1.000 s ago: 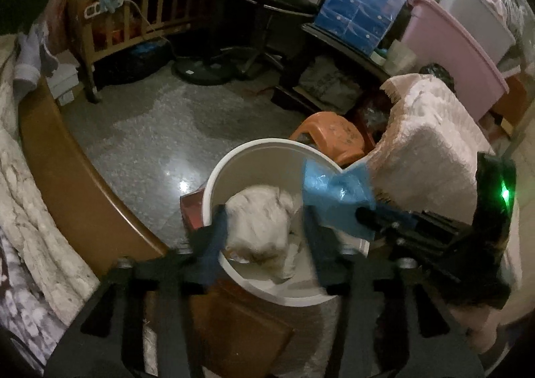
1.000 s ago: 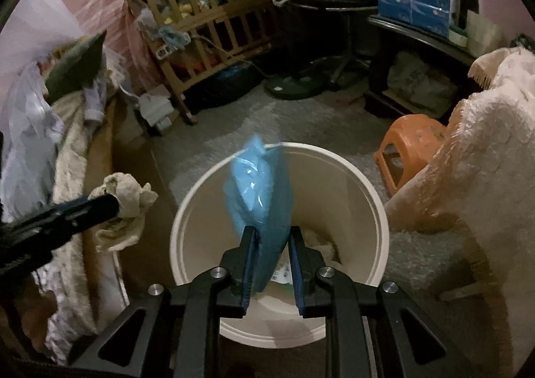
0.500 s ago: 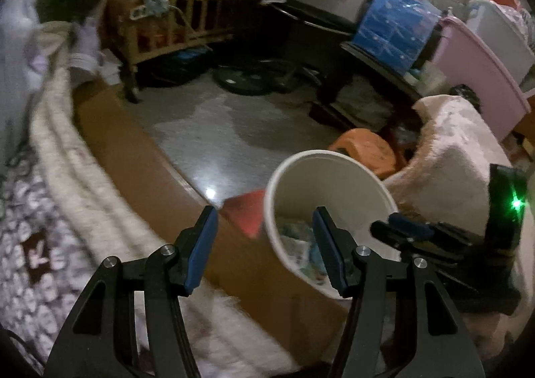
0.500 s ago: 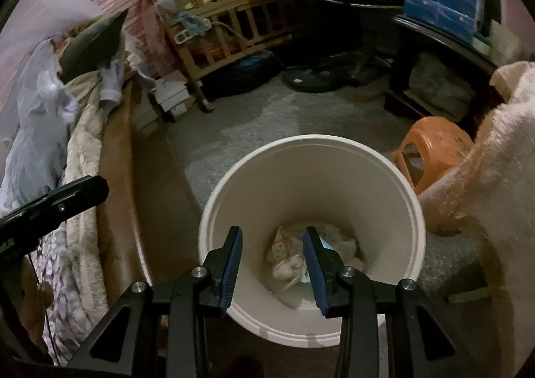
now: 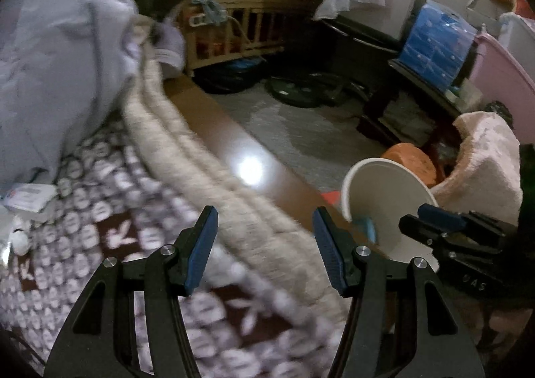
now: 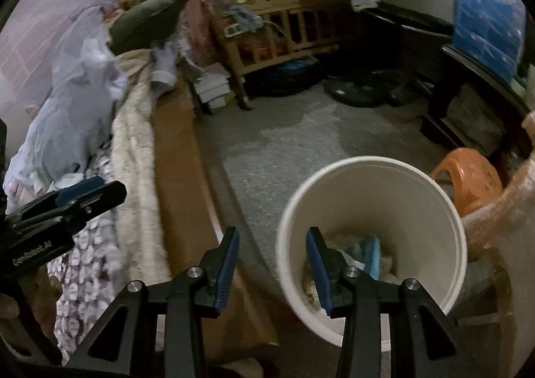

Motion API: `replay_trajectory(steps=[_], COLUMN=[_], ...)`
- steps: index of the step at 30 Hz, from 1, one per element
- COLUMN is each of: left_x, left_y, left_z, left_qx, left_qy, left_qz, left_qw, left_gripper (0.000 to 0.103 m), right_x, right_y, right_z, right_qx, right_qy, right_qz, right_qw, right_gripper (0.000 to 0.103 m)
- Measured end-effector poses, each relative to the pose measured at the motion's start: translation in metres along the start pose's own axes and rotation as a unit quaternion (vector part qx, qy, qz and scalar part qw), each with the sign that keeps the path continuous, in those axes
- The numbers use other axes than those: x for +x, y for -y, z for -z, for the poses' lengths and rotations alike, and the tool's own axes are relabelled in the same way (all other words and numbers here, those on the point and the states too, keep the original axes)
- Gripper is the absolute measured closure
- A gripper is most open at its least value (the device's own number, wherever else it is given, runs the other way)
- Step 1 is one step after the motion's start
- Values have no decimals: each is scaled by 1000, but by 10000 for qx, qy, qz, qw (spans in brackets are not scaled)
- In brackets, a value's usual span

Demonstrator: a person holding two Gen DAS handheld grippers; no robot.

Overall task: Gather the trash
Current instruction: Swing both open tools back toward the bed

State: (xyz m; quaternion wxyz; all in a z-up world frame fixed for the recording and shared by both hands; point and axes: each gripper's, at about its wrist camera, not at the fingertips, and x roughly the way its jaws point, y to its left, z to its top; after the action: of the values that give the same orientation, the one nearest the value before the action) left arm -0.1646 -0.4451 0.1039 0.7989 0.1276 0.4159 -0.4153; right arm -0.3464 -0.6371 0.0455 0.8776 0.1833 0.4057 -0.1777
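Observation:
The white bucket (image 6: 384,197) stands on the floor beside the bed, and a blue wrapper (image 6: 370,251) and crumpled tissue lie in its bottom. My right gripper (image 6: 271,232) hovers at the bucket's left rim, its jaws opening, nothing between them. My left gripper (image 5: 264,214) is open and empty over the patterned blanket (image 5: 100,244); the bucket (image 5: 384,187) sits at its right, and the blue wrapper (image 5: 366,226) shows inside. A white packet (image 5: 28,197) lies on the blanket at far left.
The brown wooden bed edge (image 5: 234,144) runs between blanket and grey floor (image 6: 301,137). An orange stool (image 6: 474,174) and a towel-draped seat (image 5: 488,160) flank the bucket. A wooden crib (image 6: 274,27), blue boxes (image 5: 438,43) and a pink tub (image 5: 501,77) line the back.
The left gripper let the tissue wad fall into the bucket and swung left over the bed. The right gripper opened, dropped the blue wrapper in the bucket and shifted left.

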Motion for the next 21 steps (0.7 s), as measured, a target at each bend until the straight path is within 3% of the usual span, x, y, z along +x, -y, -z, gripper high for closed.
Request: replay_trajectory(steps=[7, 21], left_x=[-23, -70], left_y=[-56, -197], left_z=[16, 62], left_qx=[-346, -1228], left_qy=[57, 31], left_qz=[-417, -1374], left_qw=[9985, 9829], left_gripper=[46, 46], right_x=[8, 56], right_y=[-54, -197], right_z=[-11, -16], right_qx=[-410, -1488], right_qy=[-1, -379], right_qz=[-384, -1187], right_qw=[9984, 9810], right_gripper=[50, 49])
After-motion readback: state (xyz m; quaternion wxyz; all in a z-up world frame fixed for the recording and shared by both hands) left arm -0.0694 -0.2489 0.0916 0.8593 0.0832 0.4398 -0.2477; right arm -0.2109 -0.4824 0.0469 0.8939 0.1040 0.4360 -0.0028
